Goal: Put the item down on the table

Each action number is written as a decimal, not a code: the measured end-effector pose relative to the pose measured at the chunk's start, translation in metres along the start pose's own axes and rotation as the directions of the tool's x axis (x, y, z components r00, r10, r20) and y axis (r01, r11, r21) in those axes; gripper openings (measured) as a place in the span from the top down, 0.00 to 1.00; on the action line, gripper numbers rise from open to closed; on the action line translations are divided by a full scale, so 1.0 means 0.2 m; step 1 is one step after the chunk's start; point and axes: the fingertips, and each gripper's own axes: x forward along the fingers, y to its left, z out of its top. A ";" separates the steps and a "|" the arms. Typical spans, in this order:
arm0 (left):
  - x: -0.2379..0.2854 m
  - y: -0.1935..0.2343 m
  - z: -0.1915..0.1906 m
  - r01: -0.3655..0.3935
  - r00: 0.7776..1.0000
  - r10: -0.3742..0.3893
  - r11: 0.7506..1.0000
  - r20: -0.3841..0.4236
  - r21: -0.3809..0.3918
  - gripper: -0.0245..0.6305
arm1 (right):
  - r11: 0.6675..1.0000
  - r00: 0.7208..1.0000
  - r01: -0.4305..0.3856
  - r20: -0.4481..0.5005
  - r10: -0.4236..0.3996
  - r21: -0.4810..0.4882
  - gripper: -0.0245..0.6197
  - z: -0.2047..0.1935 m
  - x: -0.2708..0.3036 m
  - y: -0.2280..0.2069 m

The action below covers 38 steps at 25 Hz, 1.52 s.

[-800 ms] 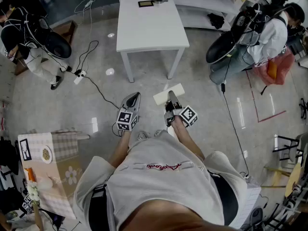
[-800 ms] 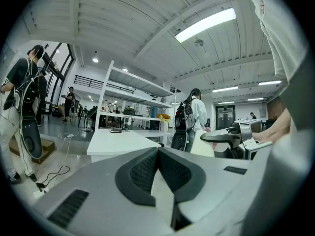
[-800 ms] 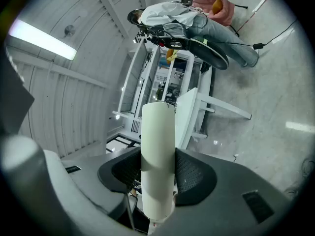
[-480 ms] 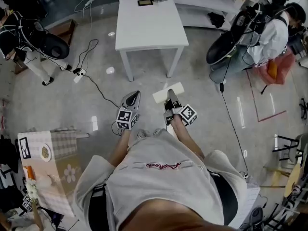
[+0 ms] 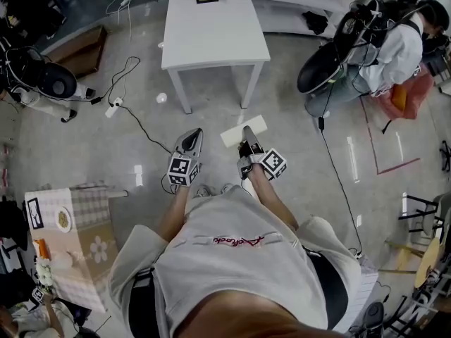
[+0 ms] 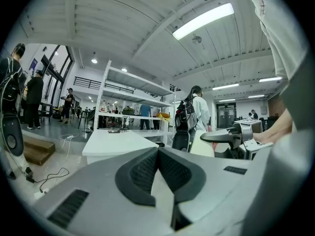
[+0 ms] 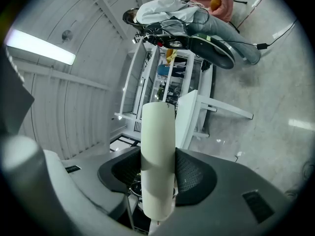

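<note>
As it has no load, left gripper [image 5: 193, 138]: jaws together, empty, held forward as the spare.
Table [image 5: 211, 34]: well ahead; probably the drop spot, not yet reached.
Item [image 5: 232, 135]: pale flat block, above the floor [image 5: 141, 83], crosswise in the right gripper [image 5: 248, 141]; gripped mid-length, likely for balance.
Right gripper: clamped on the item, level, to carry it flat.
</note>
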 end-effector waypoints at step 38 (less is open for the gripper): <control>0.51 0.14 -0.06 -0.025 1.000 0.025 0.999 -0.010 -0.028 0.93 | 1.000 0.998 0.010 -0.058 -0.010 -0.006 0.66 0.25 0.43 -0.23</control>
